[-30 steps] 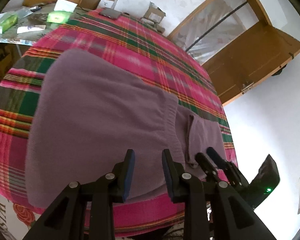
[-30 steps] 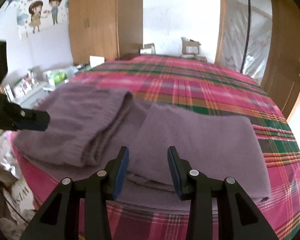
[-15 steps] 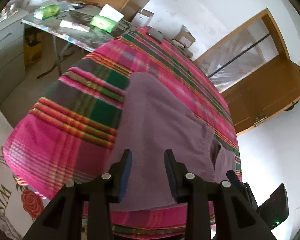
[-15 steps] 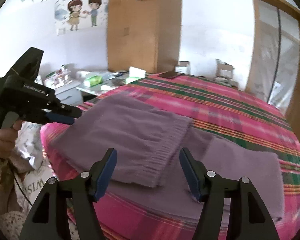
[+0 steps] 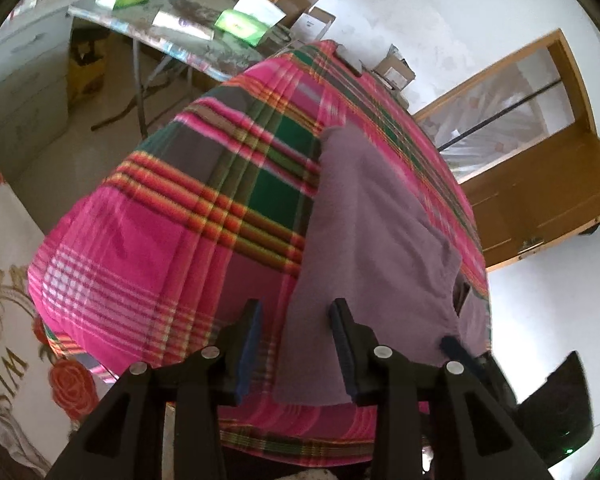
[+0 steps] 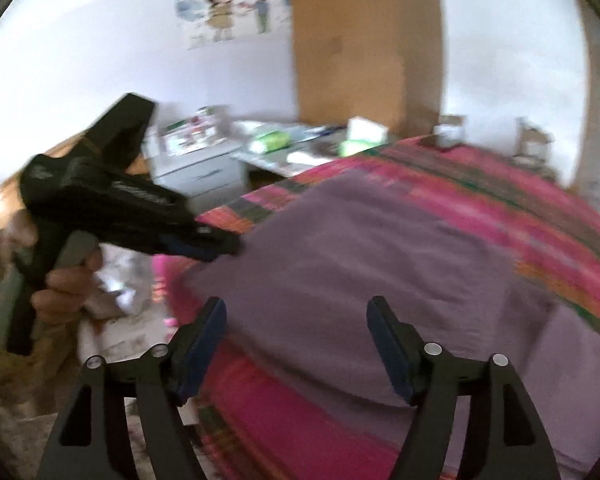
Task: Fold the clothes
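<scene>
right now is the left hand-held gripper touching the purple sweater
Cannot tell. In the right wrist view the left hand-held gripper tips meet the purple sweater edge, but motion blur hides any contact. In the left wrist view its open jaws straddle the sweater's edge.

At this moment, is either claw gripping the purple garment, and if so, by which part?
Neither. The left claw and the right claw are both open with nothing between their fingers; the purple garment lies on the plaid bedcover.
</scene>
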